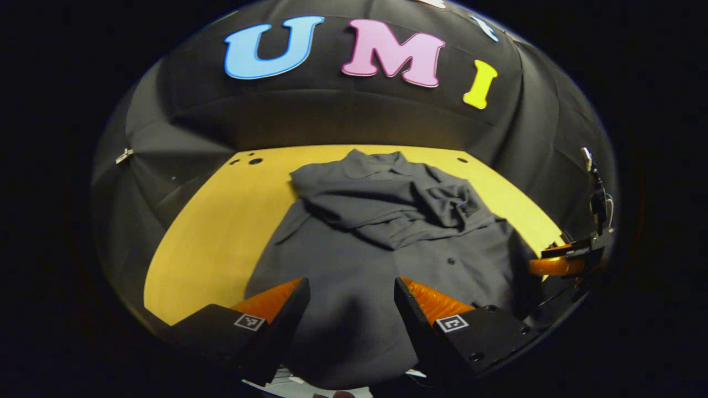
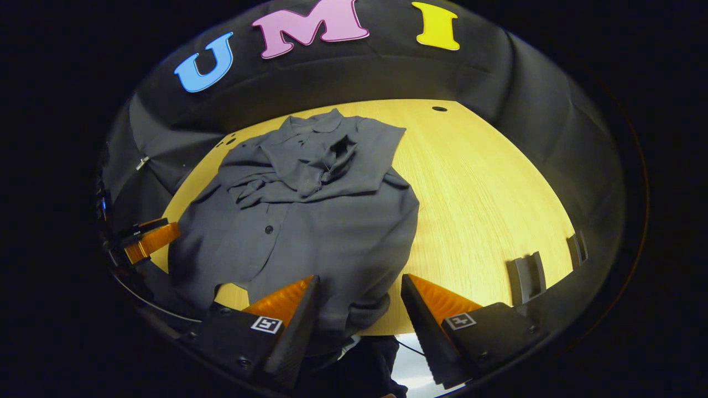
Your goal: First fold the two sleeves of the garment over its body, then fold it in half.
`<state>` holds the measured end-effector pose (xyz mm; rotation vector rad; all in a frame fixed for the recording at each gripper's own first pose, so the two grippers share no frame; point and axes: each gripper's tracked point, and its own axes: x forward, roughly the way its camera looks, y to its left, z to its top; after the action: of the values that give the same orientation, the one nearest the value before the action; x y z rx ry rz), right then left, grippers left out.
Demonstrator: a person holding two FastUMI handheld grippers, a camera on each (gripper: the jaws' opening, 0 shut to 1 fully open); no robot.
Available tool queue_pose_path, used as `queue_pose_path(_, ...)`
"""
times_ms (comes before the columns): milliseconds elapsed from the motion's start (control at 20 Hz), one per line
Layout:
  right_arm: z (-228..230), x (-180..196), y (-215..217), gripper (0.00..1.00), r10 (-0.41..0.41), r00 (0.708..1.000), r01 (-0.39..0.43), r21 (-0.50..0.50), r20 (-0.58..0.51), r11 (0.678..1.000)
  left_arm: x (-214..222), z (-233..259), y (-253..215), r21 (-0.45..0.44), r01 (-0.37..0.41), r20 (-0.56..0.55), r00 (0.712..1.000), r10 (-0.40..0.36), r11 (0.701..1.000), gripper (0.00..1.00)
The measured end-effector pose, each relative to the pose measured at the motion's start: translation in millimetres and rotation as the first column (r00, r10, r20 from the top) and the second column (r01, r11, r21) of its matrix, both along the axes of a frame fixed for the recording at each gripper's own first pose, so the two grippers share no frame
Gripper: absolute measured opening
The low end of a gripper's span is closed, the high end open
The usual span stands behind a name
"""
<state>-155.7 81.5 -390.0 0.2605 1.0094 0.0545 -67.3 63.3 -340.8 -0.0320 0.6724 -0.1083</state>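
Observation:
A dark grey button-up shirt (image 1: 387, 243) lies flat on the yellow wooden table (image 1: 221, 221), collar toward the far wall, with both sleeves (image 1: 398, 204) folded and bunched across its chest. My left gripper (image 1: 349, 290) hovers open over the shirt's near hem with only cloth below it. In the right gripper view the same shirt (image 2: 310, 221) spreads left of centre, and its sleeves (image 2: 298, 166) lie crossed near the collar. My right gripper (image 2: 358, 287) stands open above the hem's right corner. Each view catches the other gripper at its edge (image 1: 558, 260) (image 2: 146, 237).
Black cloth walls close the booth behind and beside the table (image 2: 487, 182). Bare table top lies right of the shirt in the right gripper view, with a small hole (image 2: 439, 109) near the far edge. Two grey clips (image 2: 525, 276) sit on the near right edge.

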Motion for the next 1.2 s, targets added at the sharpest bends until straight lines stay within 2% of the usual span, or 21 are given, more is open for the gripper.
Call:
queue_pose_path(200,-8.2,-11.2,3.2,0.90,-0.003,0.999,0.002,-0.039,-0.035,0.999,-9.7,-20.7,47.6,0.078,-0.051,-0.032,0.998,0.054,0.996,0.96)
queue_pose_path(400,-19.1,-19.2,3.0,0.90,-0.029,0.997,0.025,-0.060,-0.067,0.998,-17.3,-42.3,68.1,0.049,-0.083,-0.086,0.992,0.087,0.995,0.96)
queue_pose_path(500,-24.9,-20.4,4.5,0.90,-0.050,0.996,0.046,-0.055,-0.079,0.997,-20.4,-51.9,67.3,0.019,-0.083,-0.120,0.989,0.085,0.996,0.96)
queue_pose_path(700,-28.8,-19.9,12.9,0.90,-0.066,0.995,0.063,-0.043,-0.072,0.997,-23.1,-70.4,69.8,0.031,-0.083,-0.182,0.979,0.087,0.996,0.96)
queue_pose_path(900,-33.3,-19.5,19.5,0.90,0.011,0.998,-0.017,-0.104,-0.059,0.994,-23.7,-82.0,65.8,0.055,-0.068,-0.203,0.976,0.077,0.996,0.98)
queue_pose_path(1050,-34.1,-20.3,22.6,0.88,-0.008,0.997,0.001,-0.097,-0.073,0.995,-28.5,-81.0,68.9,0.046,-0.089,-0.207,0.974,0.097,0.995,0.99)
queue_pose_path(1150,-33.9,-18.7,26.7,0.91,0.026,0.998,-0.032,-0.083,-0.064,0.996,-24.9,-81.7,55.4,0.041,-0.021,-0.202,0.979,0.029,0.999,0.98)
queue_pose_path(1200,-33.8,-15.7,30.3,0.76,0.056,0.996,-0.061,-0.068,-0.063,0.996,-24.5,-82.3,45.6,0.038,0.032,-0.205,0.979,-0.023,0.999,0.80)
